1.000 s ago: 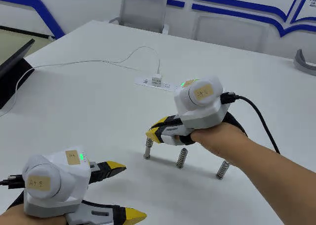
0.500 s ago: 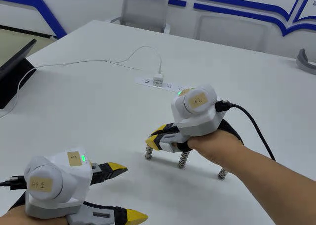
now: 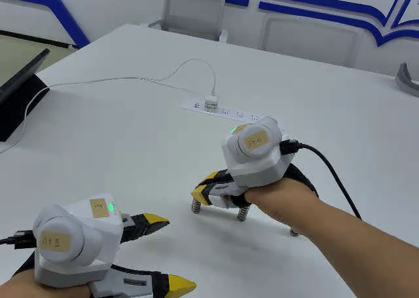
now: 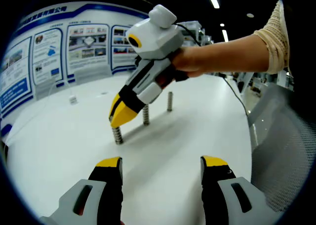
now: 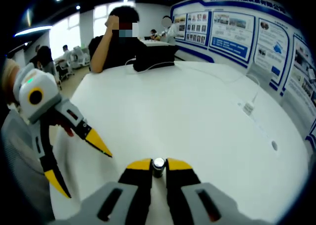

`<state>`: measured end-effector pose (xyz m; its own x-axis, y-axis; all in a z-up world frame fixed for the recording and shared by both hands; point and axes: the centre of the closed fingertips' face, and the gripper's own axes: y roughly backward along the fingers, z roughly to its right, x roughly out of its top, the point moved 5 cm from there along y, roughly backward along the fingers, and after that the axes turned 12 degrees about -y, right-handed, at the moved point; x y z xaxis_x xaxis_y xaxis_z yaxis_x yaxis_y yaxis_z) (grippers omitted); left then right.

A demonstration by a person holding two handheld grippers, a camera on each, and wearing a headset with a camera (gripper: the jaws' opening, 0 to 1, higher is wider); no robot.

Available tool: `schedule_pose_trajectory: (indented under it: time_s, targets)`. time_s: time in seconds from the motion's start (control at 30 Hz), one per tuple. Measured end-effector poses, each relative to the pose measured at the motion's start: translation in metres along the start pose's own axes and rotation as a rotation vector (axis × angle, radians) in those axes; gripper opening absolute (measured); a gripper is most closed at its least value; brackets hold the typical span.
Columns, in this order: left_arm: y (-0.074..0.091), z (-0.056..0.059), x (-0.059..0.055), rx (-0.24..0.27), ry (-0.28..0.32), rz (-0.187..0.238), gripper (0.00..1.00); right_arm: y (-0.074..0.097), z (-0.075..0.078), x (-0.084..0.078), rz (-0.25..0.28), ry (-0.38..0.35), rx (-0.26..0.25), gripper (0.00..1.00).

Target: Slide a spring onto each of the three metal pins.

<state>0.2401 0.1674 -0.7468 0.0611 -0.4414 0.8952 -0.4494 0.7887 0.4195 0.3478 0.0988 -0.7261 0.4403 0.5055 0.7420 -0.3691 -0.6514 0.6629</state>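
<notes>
Three metal pins stand in a row on the white table, each with a spring on it: the left spring [image 3: 195, 207] [image 4: 117, 135], the middle spring [image 3: 243, 212] [image 4: 146, 115] and the right spring [image 3: 294, 232] [image 4: 170, 101], which a hand mostly hides in the head view. My right gripper [image 3: 200, 194] [image 4: 122, 117] [image 5: 158, 165] reaches down over the left pin. Its jaws are shut on the top of that spring [image 5: 158, 167]. My left gripper [image 3: 171, 252] [image 4: 162, 163] [image 5: 81, 168] hovers open and holds nothing, nearer to me and to the left.
A white power strip [image 3: 219, 108] with a plugged white cable lies behind the pins. A black monitor [image 3: 16, 95] stands at the table's left edge, a chair [image 3: 193, 10] at the far side. A seated person [image 5: 121, 47] is at the table's far end.
My right gripper has come down lower over the left pin, so less of that spring shows below the jaws. The left gripper has stayed where it was.
</notes>
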Motion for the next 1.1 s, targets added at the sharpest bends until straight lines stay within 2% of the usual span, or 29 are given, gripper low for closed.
schedule_pose_trajectory:
  time_s: [0.63,1.1]
  targets:
    - [0.000,-0.002,0.002,0.006,-0.003,0.001,0.65,0.002,-0.001,0.000,0.005,0.003,-0.002,0.16]
    - [0.001,-0.008,0.008,0.022,-0.015,0.008,0.67,0.023,-0.005,0.000,0.052,-0.007,-0.014,0.19]
